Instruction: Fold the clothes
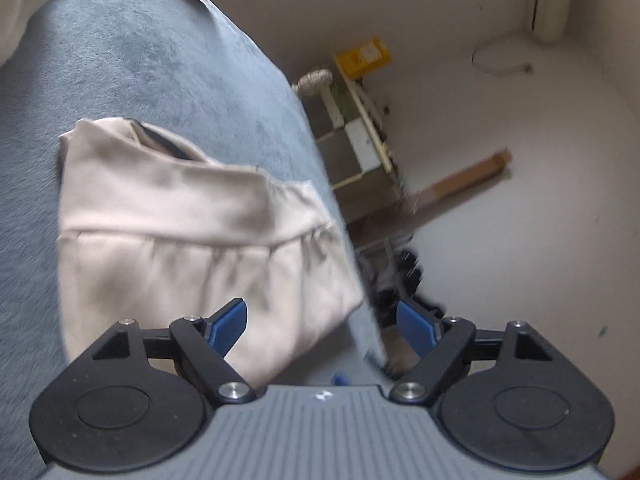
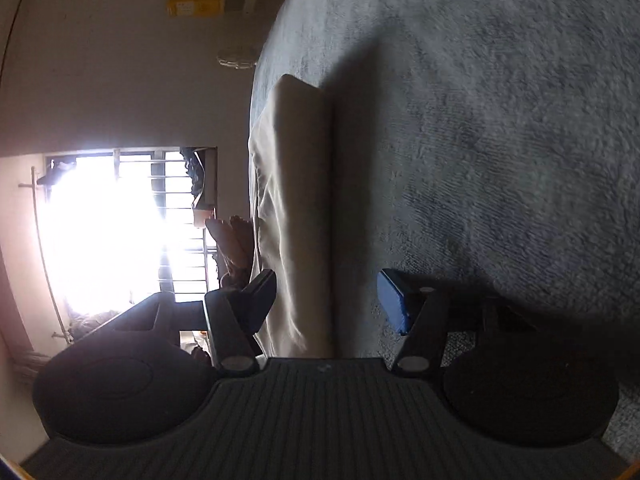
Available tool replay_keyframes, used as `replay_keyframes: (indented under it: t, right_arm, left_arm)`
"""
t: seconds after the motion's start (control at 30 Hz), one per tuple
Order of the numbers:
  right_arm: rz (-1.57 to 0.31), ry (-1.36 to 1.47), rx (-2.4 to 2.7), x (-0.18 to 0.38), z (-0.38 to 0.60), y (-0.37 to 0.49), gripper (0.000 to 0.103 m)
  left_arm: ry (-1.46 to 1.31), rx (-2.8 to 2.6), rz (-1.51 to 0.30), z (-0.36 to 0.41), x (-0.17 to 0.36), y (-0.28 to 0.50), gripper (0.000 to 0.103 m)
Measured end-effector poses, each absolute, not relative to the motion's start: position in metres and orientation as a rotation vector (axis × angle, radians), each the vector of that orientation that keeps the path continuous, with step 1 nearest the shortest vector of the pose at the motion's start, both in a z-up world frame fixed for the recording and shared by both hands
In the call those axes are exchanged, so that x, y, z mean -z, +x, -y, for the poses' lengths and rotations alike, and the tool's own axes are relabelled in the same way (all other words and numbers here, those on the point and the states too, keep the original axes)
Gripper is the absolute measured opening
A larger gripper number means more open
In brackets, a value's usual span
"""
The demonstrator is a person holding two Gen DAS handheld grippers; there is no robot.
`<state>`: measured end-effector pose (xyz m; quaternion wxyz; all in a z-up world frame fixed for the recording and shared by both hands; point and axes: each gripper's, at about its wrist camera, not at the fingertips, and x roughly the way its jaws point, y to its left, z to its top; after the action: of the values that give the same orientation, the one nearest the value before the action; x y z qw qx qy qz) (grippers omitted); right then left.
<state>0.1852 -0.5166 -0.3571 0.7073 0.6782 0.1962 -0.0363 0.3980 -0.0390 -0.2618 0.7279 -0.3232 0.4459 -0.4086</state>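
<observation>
Both tools — left (image 1: 322, 330), right (image 2: 327, 300) — agape, empty

We see a yellow box (image 1: 363, 57) atop the shelf unit (image 1: 352, 148), cardboard strip (image 1: 466, 178) beside it, barred window (image 2: 132, 224).

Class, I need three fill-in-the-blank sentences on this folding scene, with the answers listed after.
1. The folded beige garment lies on a ____ blanket.
2. The left gripper has its jaws ____.
3. The right gripper has pads coloured ____.

Missing words: blue-grey; open; blue
</observation>
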Motion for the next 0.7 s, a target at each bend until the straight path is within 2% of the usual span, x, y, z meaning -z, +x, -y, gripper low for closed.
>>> replay_keyframes:
  t: [0.13,0.33,0.5,0.7]
  right_arm:
    - [-0.46,1.377,-0.023,0.336,0.5,0.207,0.057]
    - [-0.607,1.286,-0.117,0.335,0.466,0.225,0.057]
    - [-0.65,1.28,-0.132,0.334,0.439,0.242,0.057]
    - [-0.644,1.36,-0.084,0.351,0.408,0.263,0.057]
  left_arm:
    - [-0.556,0.878,-1.047,0.034,0.27,0.351,0.083]
    - [-0.317,0.805,-1.056,0.047,0.298,0.287,0.083]
    - [-0.365,0.591,-1.014,0.052,0.325,0.275,0.083]
    - [-0.486,0.539,-0.903,0.04,0.333,0.285,0.083]
